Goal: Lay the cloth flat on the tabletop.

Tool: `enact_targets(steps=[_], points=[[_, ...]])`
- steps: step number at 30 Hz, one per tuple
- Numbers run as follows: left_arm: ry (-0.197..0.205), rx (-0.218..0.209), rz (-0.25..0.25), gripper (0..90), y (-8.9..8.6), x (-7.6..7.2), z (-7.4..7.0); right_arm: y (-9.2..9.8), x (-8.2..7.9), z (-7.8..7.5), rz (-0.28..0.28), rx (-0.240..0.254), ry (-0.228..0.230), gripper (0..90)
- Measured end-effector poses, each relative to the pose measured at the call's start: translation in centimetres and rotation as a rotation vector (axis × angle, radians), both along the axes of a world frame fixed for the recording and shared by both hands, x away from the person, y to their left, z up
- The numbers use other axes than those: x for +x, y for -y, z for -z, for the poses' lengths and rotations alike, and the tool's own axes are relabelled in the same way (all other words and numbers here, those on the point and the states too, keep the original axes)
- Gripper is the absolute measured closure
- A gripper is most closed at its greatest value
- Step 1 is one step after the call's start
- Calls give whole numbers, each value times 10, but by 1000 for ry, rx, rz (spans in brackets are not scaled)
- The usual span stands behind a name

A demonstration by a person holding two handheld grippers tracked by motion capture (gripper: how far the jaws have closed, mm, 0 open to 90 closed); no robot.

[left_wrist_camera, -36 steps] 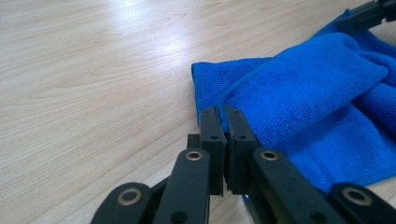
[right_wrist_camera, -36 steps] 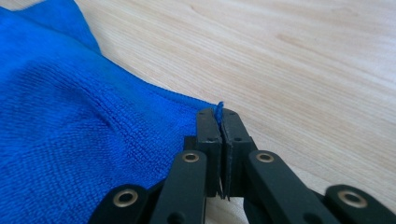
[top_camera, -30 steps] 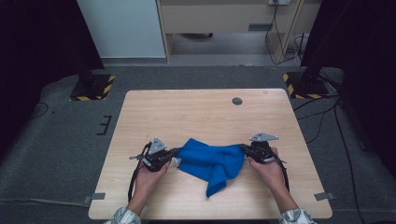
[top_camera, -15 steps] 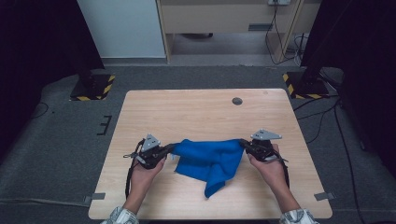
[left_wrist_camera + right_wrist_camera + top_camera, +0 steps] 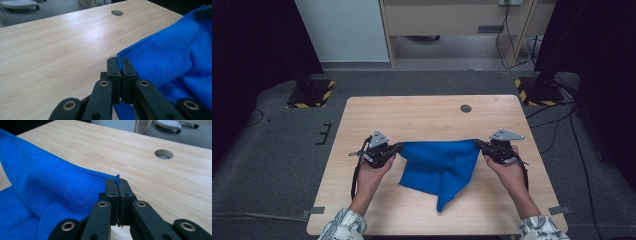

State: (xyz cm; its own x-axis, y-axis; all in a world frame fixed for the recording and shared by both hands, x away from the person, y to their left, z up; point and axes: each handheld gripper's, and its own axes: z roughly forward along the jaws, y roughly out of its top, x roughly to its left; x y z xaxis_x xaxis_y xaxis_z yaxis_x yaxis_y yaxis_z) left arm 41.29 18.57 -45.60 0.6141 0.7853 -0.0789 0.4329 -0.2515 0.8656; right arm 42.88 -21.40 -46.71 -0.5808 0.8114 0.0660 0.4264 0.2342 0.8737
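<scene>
A blue microfibre cloth (image 5: 439,165) hangs stretched between my two grippers above the wooden table (image 5: 427,115), its lower part drooping to a point toward the table's near edge. My left gripper (image 5: 399,146) is shut on the cloth's left corner; in the left gripper view the jaws (image 5: 119,65) pinch the cloth (image 5: 170,55) edge. My right gripper (image 5: 478,143) is shut on the right corner; in the right gripper view a tuft of cloth (image 5: 50,182) pokes out between the closed jaws of the gripper (image 5: 117,185).
A round cable hole (image 5: 466,108) sits in the table's far right part. Dark stands with yellow-black striped bases (image 5: 312,92) flank the table on the floor. The table's far half is bare wood.
Both grippers have risen and moved apart, pulling the cloth's top edge taut. The cloth, bunched on the table before, now hangs spread between them.
</scene>
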Motion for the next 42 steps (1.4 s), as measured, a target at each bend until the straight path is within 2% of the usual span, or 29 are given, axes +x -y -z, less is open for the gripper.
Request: enact_targets(steps=[4, 7, 13, 17, 22, 26, 29, 31, 35, 39, 42], points=[[6, 3, -5, 873, 5, 8, -7, 4, 3, -8, 6, 5, 11, 888], [2, -12, -10, 873, 8, 13, -11, 7, 6, -12, 18, 7, 20, 888], [15, -8, -7, 874, 11, 17, -19, 12, 8, -22, 23, 11, 38, 888], [27, -9, -8, 874, 10, 14, -25, 13, 7, -31, 19, 14, 57, 888], [37, 9, -2, 873, 8, 7, -29, 11, 2, -41, 12, 32, 76, 888], [52, -11, -4, 873, 4, 1, -33, 13, -4, -48, 4, 42, 99, 888], [71, -8, -8, 874, 3, -2, -38, 12, -8, -52, -4, 44, 112, 888], [84, -26, -9, 874, 1, -4, -44, 11, -11, -56, -9, 41, 119, 888], [89, -34, -9, 874, 1, -4, -48, 11, -12, -59, -9, 48, 127, 888], [94, -40, 3, 874, 1, -6, -52, 13, -15, -65, -3, 58, 162, 889], [105, -28, 12, 874, 3, -10, -53, 14, -16, -66, 0, 63, 165, 889]])
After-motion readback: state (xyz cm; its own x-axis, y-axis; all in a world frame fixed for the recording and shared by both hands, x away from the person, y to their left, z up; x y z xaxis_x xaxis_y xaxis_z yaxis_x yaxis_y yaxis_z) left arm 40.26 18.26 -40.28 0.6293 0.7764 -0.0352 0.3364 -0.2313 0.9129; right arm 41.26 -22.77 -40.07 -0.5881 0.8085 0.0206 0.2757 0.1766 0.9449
